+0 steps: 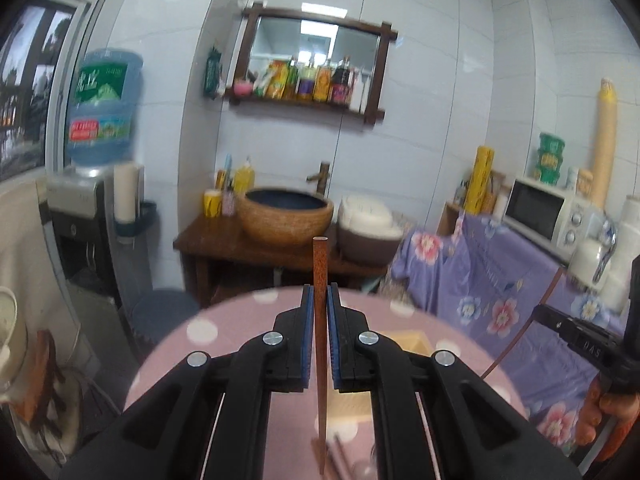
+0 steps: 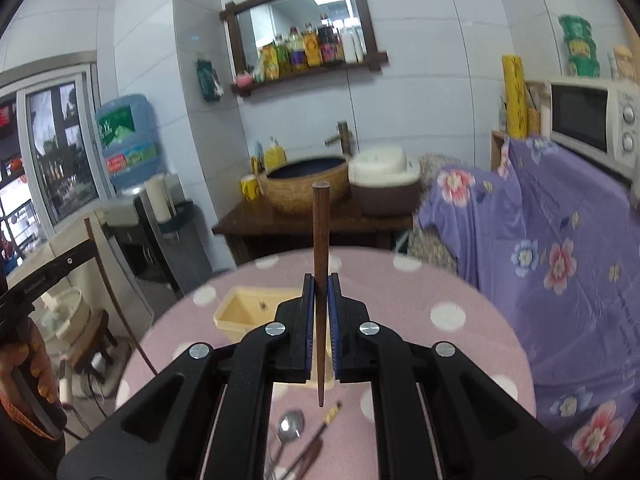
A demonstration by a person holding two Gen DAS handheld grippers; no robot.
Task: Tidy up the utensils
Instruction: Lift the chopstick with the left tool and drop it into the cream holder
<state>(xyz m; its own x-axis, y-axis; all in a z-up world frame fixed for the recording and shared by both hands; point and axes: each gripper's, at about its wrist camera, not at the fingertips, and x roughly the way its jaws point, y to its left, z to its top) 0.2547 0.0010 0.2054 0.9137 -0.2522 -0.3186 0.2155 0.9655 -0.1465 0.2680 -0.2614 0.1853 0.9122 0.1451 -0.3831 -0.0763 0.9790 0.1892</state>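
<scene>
While the left gripper (image 1: pixel 319 304) was clamped shut on a wooden chopstick (image 1: pixel 319 264), the left wrist view showed that stick standing nearly upright between the blue pads, its blunt end up and its thin tip hanging over the pink dotted table (image 1: pixel 224 320). Only a corner of the cream utensil box (image 1: pixel 416 342) peeked out behind the right jaw, so the box lay ahead and slightly to the right. At the right edge the right gripper's own chopstick (image 1: pixel 532 312) slanted, with a hand (image 1: pixel 600 412) on its handle.

Through the right wrist view, the right gripper (image 2: pixel 320 300) was likewise closed on a second chopstick (image 2: pixel 321 232), also upright and tip down. Here the box's open mouth (image 2: pixel 248 306) showed plainly, ahead and just left of the jaws, so the right hand seemed slightly nearer to it. This view alone showed a spoon (image 2: pixel 291 426) and other utensils (image 2: pixel 316 440) lying on the table below.
</scene>
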